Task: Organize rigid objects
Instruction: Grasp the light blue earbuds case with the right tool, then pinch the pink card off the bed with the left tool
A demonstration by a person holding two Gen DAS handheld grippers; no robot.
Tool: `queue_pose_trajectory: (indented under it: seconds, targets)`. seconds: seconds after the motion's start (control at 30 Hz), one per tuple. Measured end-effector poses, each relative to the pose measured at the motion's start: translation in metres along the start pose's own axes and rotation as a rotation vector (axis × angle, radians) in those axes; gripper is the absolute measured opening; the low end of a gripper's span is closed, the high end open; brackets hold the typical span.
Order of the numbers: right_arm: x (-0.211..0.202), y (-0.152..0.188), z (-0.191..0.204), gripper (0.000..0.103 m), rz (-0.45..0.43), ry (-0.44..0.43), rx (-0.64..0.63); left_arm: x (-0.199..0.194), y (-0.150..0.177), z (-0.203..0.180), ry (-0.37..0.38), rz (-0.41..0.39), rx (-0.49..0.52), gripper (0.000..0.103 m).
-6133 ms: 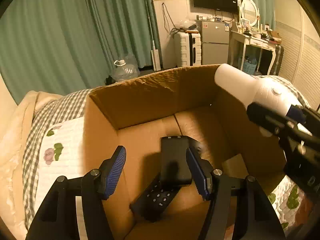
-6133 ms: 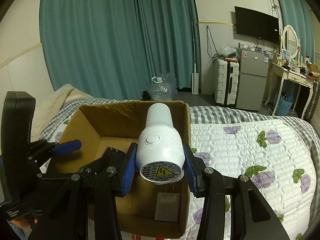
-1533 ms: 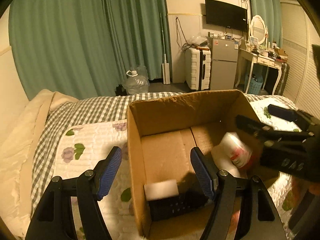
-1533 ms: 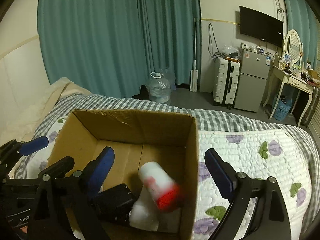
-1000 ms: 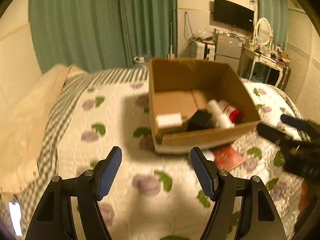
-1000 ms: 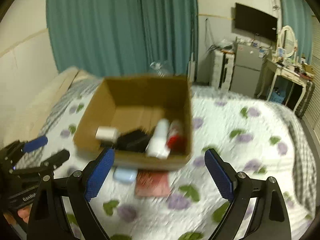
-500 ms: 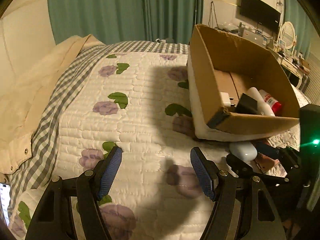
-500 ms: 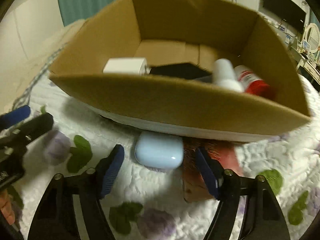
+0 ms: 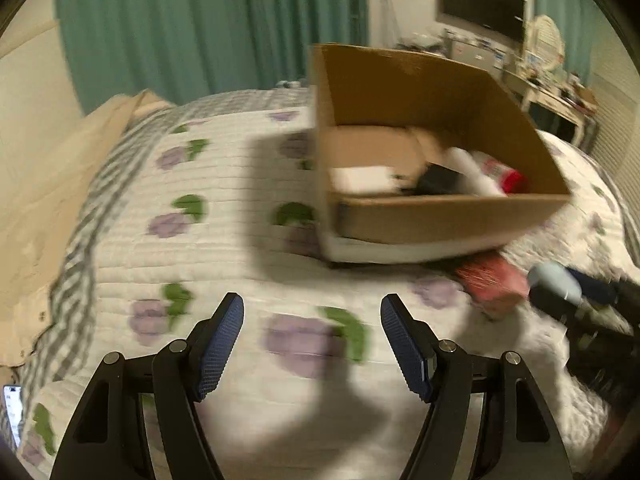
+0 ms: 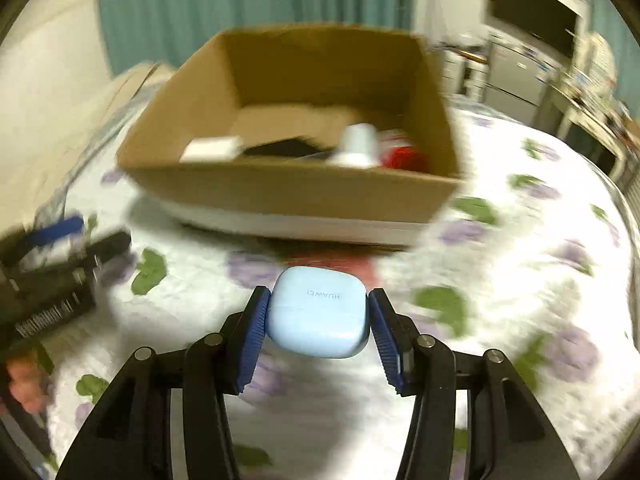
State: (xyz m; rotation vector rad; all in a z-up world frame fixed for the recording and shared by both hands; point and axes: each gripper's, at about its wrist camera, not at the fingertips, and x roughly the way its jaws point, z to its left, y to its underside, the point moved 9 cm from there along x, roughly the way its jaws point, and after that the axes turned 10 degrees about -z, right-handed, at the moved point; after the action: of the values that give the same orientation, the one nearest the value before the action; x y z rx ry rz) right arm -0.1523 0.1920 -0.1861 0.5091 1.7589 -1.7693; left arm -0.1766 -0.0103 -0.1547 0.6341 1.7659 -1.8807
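My right gripper (image 10: 318, 316) is shut on a light blue earbud case (image 10: 318, 318) and holds it above the quilt, in front of the cardboard box (image 10: 296, 196). The case also shows in the left wrist view (image 9: 556, 286) at the right. The box (image 9: 436, 220) holds a white block (image 10: 210, 148), a black item (image 10: 280, 146), a white bottle (image 10: 358, 146) and a red-capped can (image 10: 402, 156). A red flat item (image 9: 494, 284) lies on the quilt by the box front. My left gripper (image 9: 312, 344) is open and empty over the quilt, left of the box.
The box stands on a floral quilted bed (image 9: 200, 240). A beige blanket (image 9: 32, 184) lies at the left edge. Green curtains (image 9: 208, 24), a TV (image 9: 484, 8) and a dresser (image 9: 560, 96) are behind the bed.
My right gripper has closed on the blue earbud case and lifted it off the quilt. Both grippers have pulled back and up from the box; the views are motion-blurred.
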Motion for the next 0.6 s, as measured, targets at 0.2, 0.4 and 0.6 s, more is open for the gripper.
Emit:
queue_pose_trajectory:
  seconds: [0.2,0.4,0.6]
  targets:
    - [-0.015,-0.012,-0.043,0.05,-0.017,0.066,0.079,0.005,0.013,-0.08,0.135,0.007,0.124,0.074]
    - [-0.014,-0.022,-0.066,0.05,-0.026,0.081,0.158,0.026,0.02,-0.128,0.185,0.021,0.246,0.074]
    - [-0.007,-0.019,-0.077,0.05,-0.019,0.075,0.236,0.044,0.026,-0.156,0.193,0.03,0.404,0.074]
